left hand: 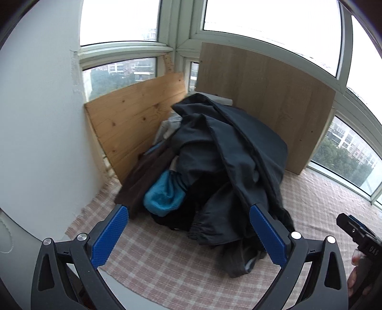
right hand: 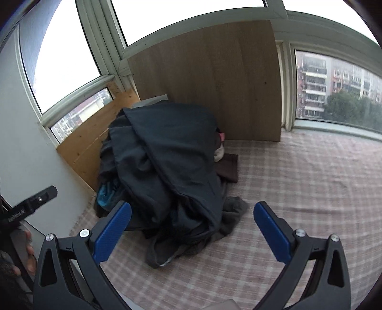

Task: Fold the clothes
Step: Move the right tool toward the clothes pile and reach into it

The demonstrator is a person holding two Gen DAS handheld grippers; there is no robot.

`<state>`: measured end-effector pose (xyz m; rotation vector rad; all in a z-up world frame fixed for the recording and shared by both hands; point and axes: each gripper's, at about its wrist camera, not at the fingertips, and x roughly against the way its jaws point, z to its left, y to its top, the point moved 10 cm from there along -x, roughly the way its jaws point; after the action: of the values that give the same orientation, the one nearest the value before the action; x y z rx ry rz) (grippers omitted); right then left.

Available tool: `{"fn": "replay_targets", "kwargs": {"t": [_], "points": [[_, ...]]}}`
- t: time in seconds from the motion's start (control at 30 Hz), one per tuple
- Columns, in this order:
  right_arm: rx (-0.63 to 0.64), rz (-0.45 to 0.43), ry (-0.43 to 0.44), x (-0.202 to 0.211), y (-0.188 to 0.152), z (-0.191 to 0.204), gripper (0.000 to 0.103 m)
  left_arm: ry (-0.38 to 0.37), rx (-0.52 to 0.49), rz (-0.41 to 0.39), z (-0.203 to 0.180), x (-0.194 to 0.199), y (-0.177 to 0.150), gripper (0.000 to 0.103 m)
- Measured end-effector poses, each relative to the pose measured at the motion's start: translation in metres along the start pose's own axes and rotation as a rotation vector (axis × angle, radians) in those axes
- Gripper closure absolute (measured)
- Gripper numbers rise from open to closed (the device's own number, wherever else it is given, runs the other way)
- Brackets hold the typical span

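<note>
Blue-padded fingers of the left gripper [left hand: 188, 212] fill the bottom of its frame, spread wide with nothing between them, held just short of the clothes pile [left hand: 214, 162]. Right gripper [right hand: 192, 209] likewise wide apart and empty at the bottom of its frame, with the near edge of the pile lying between its fingers in the view; contact cannot be confirmed.

Pile sits centre frame in both views, on the pink checked cloth [left hand: 167, 262], heaped in the corner against two boards: light pine board [left hand: 133, 119] at centre left, greyer wood panel [left hand: 267, 95] at upper right. Top layer is a dark navy garment [right hand: 167, 155] draped over the heap. Bright blue item [left hand: 164, 195] shows at the pile's lower left; brown garment [left hand: 143, 176] lies beside it, along the pine board. Windows [left hand: 262, 16] run across the upper frame.
</note>
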<state>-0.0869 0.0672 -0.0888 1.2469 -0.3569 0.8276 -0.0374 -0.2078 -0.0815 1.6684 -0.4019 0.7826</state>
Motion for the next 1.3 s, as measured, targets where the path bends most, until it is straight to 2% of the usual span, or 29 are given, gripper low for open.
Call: {"fn": "replay_targets", "kwargs": {"t": [0.1, 0.27, 0.3, 0.4, 0.5, 0.57, 0.73, 0.8, 0.93, 1.03, 1.1, 1.3], "points": [[0.026, 0.002, -0.036, -0.01, -0.003, 0.011, 0.0, 0.027, -0.004, -0.027, 0.015, 0.0, 0.001, 0.0], [0.064, 0.029, -0.076, -0.027, -0.01, 0.028, 0.0, -0.086, 0.109, -0.037, 0.043, -0.006, -0.003, 0.001], [0.093, 0.015, -0.101, -0.029, -0.009, 0.031, 0.0, -0.084, 0.115, -0.029, 0.047, -0.008, -0.004, 0.001], [0.186, -0.025, -0.176, -0.033, -0.006, 0.042, 0.0, -0.022, 0.079, -0.021, 0.062, -0.016, -0.005, 0.001], [0.257, -0.041, -0.213, -0.038, -0.001, 0.055, 0.0, 0.051, 0.069, -0.024, 0.079, -0.02, -0.005, 0.001], [0.289, -0.032, -0.226, -0.043, 0.001, 0.063, 0.0, 0.048, 0.082, -0.015, 0.088, -0.024, -0.006, 0.001], [0.352, 0.033, -0.185, -0.065, 0.006, 0.089, 0.0, 0.028, 0.092, 0.005, 0.102, -0.033, -0.008, 0.001], [0.366, 0.05, -0.138, -0.073, 0.009, 0.105, 0.0, 0.023, 0.085, 0.006, 0.105, -0.034, -0.01, 0.001], [0.433, 0.04, -0.073, -0.085, 0.02, 0.142, 0.0, -0.002, 0.114, 0.009, 0.113, -0.033, -0.014, 0.001], [0.5, 0.035, -0.097, -0.103, 0.032, 0.153, 0.0, 0.009, 0.146, 0.008, 0.125, -0.03, -0.019, 0.001], [0.519, 0.062, -0.109, -0.119, 0.04, 0.154, 0.0, 0.015, 0.172, 0.012, 0.136, -0.029, -0.023, 0.001], [0.525, 0.147, -0.066, -0.155, 0.059, 0.176, 0.0, 0.034, 0.218, 0.01, 0.16, -0.026, -0.029, 0.001]]}}
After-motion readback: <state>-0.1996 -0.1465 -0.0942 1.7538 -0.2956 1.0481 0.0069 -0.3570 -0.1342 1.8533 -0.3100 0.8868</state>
